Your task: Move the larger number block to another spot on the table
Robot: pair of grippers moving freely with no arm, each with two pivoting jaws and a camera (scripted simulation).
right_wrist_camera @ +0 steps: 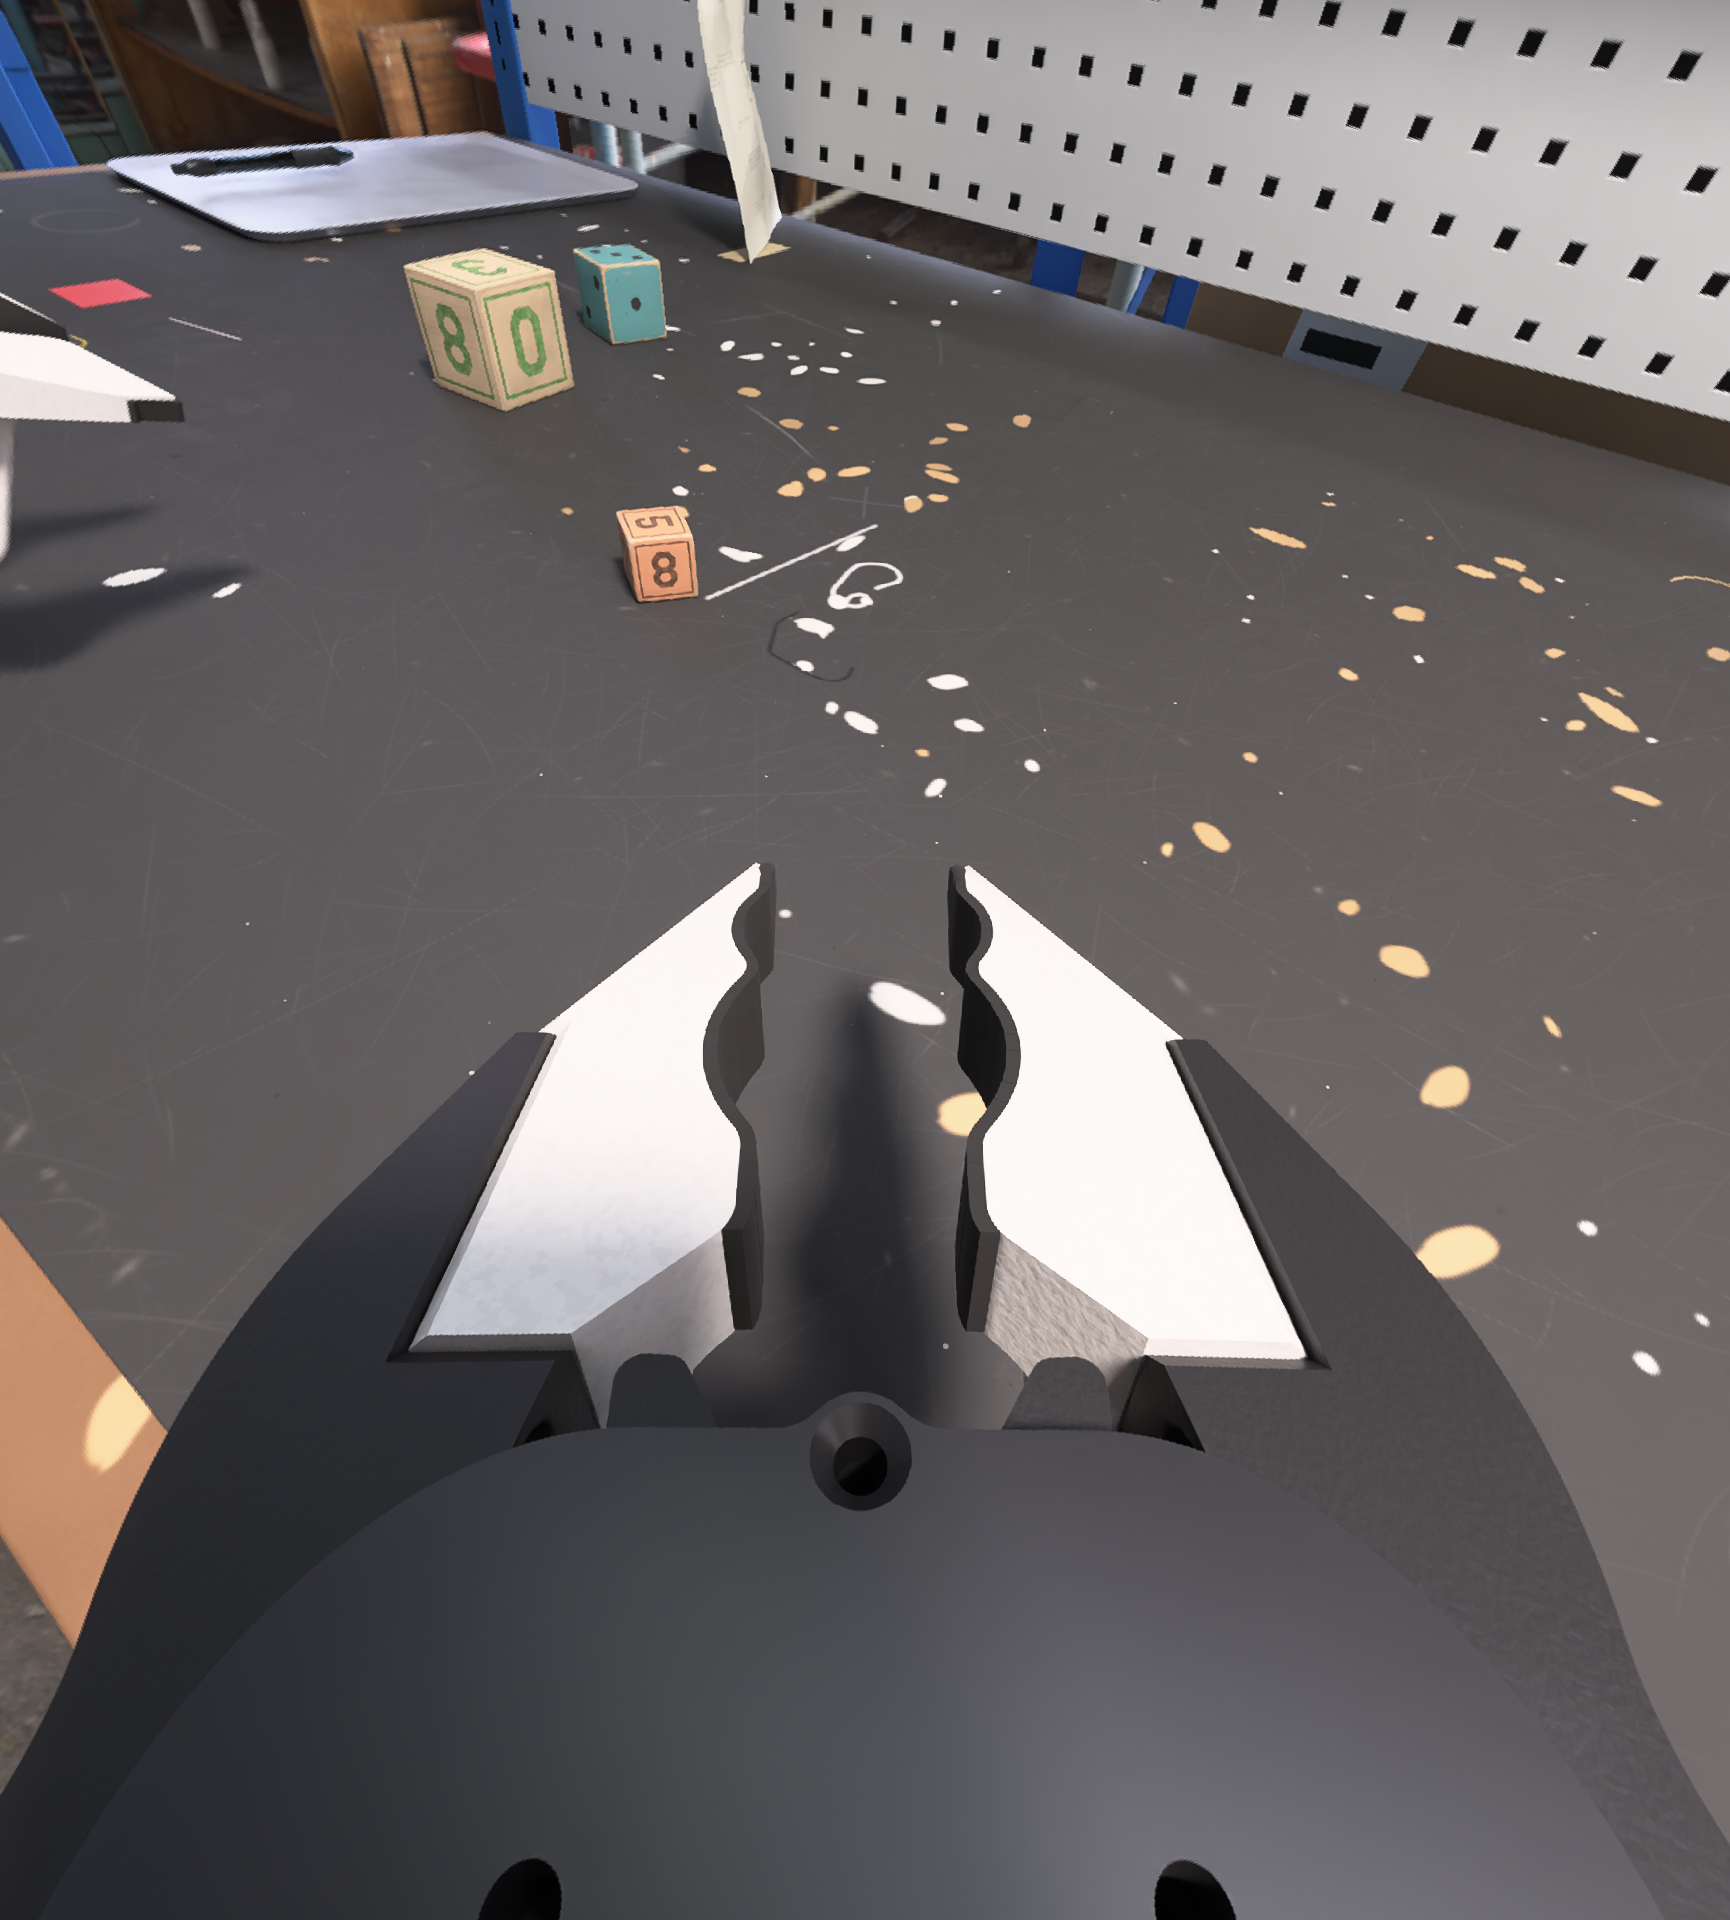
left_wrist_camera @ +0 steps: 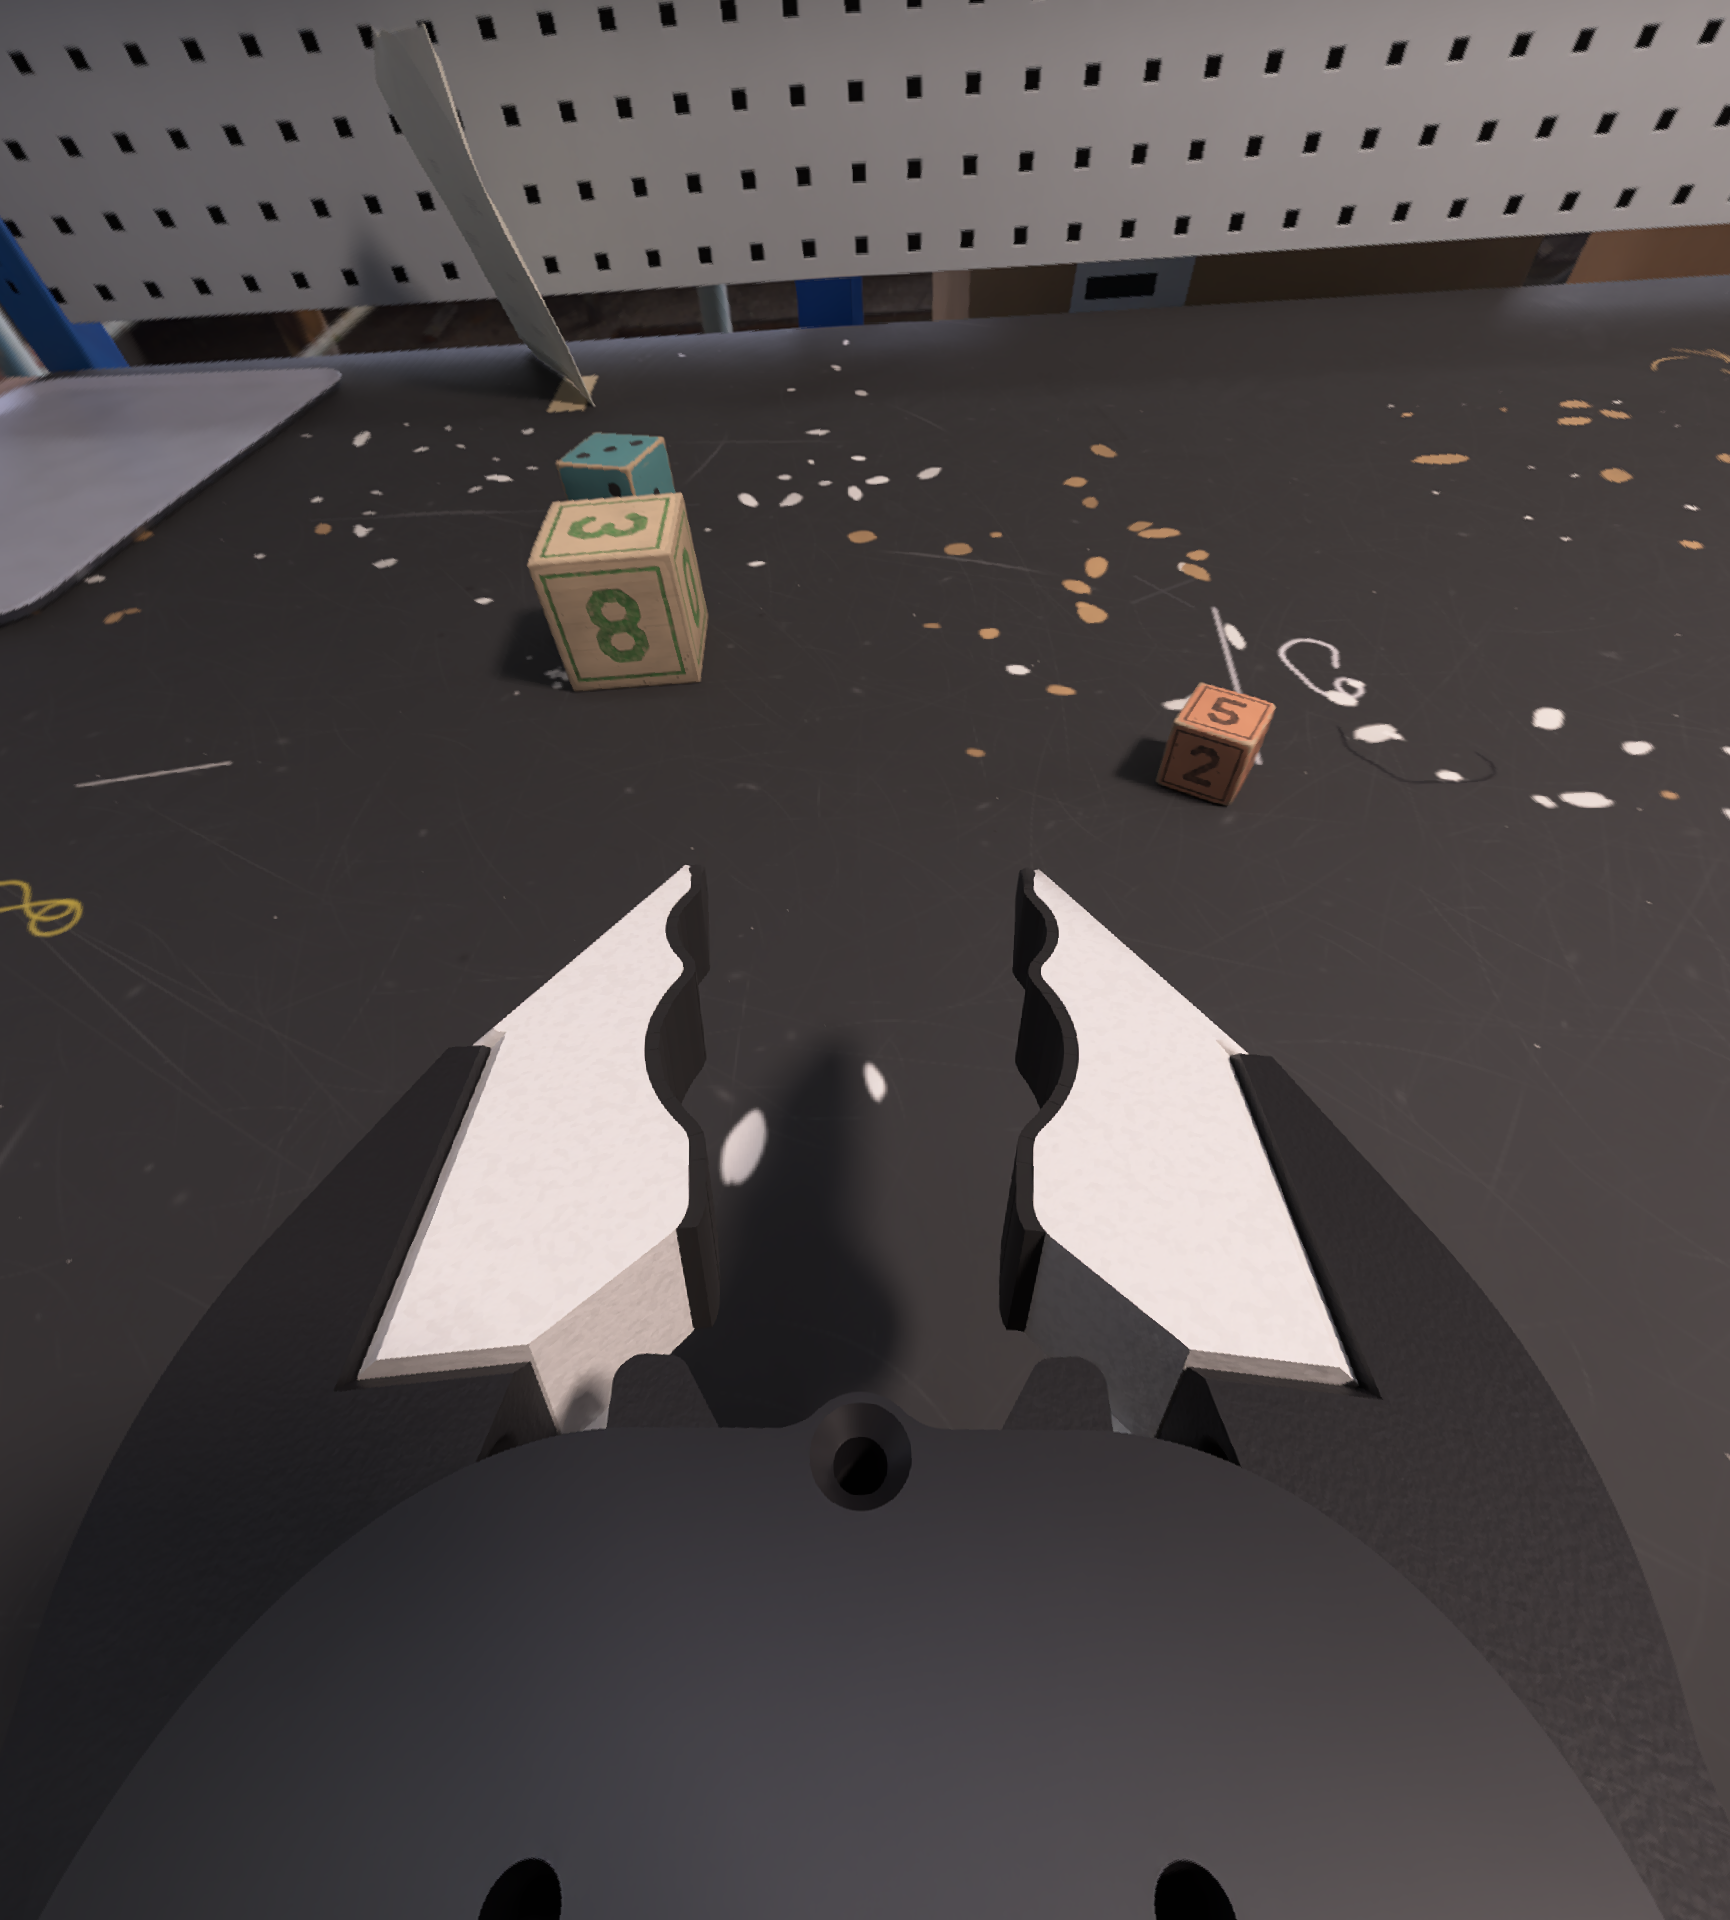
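Blocks on dark table (left_wrist_camera: 840, 790), both grippers empty.
Larger number block (left_wrist_camera: 620, 592) stood just before the teal die (left_wrist_camera: 617, 464), far from smaller orange block (left_wrist_camera: 1216, 744); left gripper (left_wrist_camera: 861, 883) and right gripper (right_wrist_camera: 861, 878) were spread apart.

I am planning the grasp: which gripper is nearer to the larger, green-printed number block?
Left. The left gripper faces the larger number block from a short way in front, fingers open. The right gripper is farther back, with the small orange block lying between.
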